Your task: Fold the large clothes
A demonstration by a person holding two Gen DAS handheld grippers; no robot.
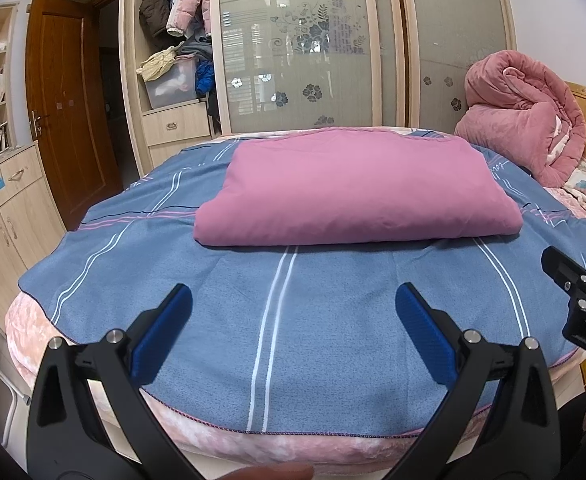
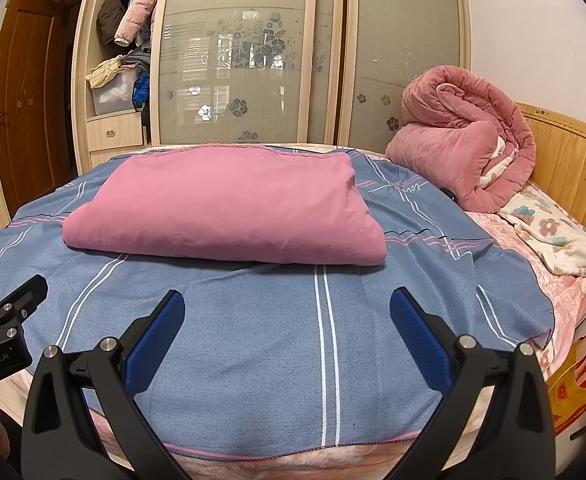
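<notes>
Bedroom with a bed [image 2: 565,292] under both cameras. Nearest: left gripper [image 1: 293,312] and right gripper [image 2: 287,314], jaws wide apart, holding nothing, above the near edge of a blue striped sheet [image 2: 253,360]. Farther: a pink folded cloth [image 1: 353,192] lying flat on that sheet, apart from both grippers. Beyond: pink quilt [image 2: 465,136], rolled, near the headboard; wardrobe doors [image 1: 293,60] behind. Risk, as a judgement: pinching only the top layer, or catching the sheet below, and so spoiling the fold.
</notes>
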